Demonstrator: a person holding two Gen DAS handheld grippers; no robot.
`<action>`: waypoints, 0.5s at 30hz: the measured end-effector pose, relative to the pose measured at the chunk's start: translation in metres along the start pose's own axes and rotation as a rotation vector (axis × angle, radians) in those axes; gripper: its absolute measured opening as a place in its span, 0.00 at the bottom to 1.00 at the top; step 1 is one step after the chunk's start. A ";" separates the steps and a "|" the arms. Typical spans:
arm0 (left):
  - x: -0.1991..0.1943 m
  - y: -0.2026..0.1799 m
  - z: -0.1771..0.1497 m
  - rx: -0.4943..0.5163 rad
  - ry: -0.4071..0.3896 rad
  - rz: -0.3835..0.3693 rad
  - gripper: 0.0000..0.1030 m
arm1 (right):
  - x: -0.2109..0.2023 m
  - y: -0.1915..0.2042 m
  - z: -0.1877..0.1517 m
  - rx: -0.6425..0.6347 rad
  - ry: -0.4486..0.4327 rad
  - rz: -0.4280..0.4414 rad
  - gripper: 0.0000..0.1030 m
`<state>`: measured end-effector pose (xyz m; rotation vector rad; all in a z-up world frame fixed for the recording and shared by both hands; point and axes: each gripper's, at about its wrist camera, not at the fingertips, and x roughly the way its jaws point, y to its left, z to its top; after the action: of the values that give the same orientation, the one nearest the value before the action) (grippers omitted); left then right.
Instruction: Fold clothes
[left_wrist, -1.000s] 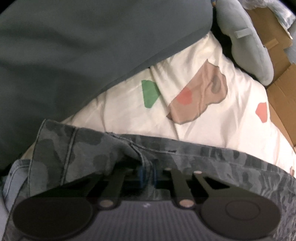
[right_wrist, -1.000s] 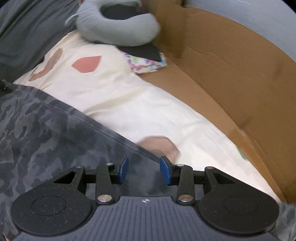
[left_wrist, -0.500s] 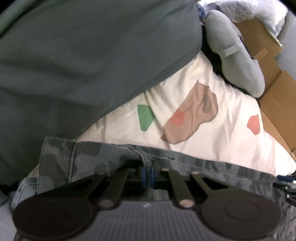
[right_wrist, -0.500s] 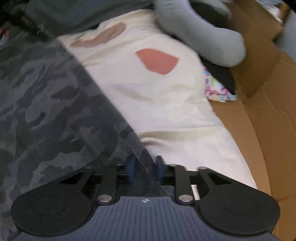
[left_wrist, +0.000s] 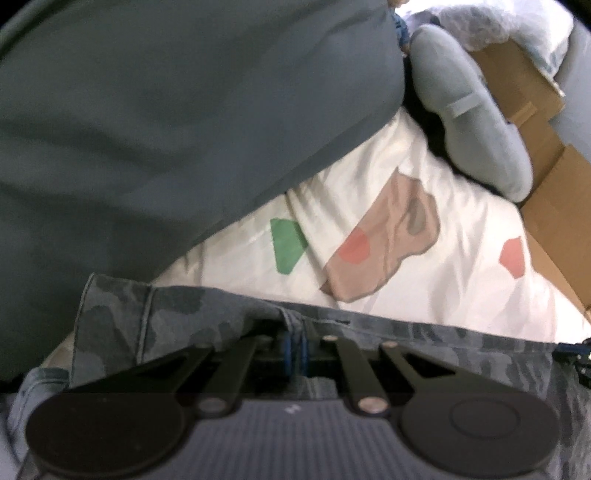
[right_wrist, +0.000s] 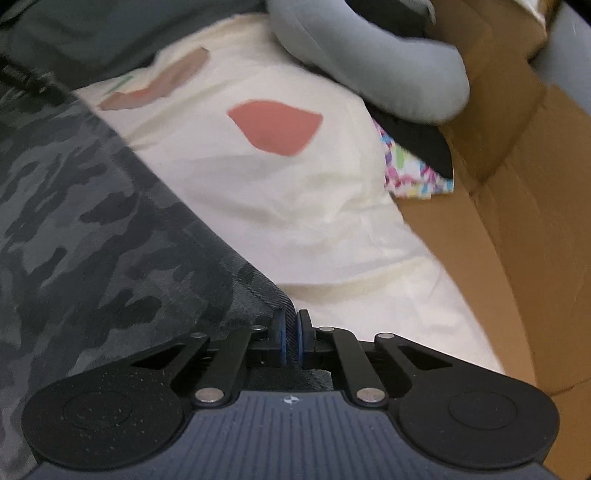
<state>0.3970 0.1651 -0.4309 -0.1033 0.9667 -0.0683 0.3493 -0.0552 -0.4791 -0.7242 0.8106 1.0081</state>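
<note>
bed: white printed sheet is lying under everything, grey pillow at the far right
shorts: camo, lying near on the sheet; soft, limp, light, likely sagging between holds, so take the hem corners
left gripper: pinching the shorts' hem, pads pressed together
right gripper: pinching the right corner
change: right pads were spread a second ago, now clamping cloth

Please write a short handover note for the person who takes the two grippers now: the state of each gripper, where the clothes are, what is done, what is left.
Left gripper: shut on the camouflage garment at its stitched edge.
Right gripper: shut on the same garment's edge.
The garment lies on the white patterned sheet, beside a grey pillow and cardboard box.
Done: both edges gripped. Left: no fold visible yet; probably lift and fold.
</note>
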 end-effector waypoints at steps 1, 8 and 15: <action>0.005 -0.001 -0.001 0.005 0.006 0.010 0.05 | 0.005 -0.002 0.001 0.027 0.011 0.001 0.04; 0.020 -0.007 -0.004 0.019 0.045 0.078 0.09 | 0.001 -0.020 0.005 0.176 0.041 0.050 0.18; -0.018 -0.017 0.001 0.059 0.021 0.106 0.52 | -0.063 -0.047 -0.022 0.205 -0.004 0.056 0.37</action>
<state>0.3880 0.1498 -0.4136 0.0028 0.9889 -0.0001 0.3682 -0.1180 -0.4304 -0.5266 0.9200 0.9599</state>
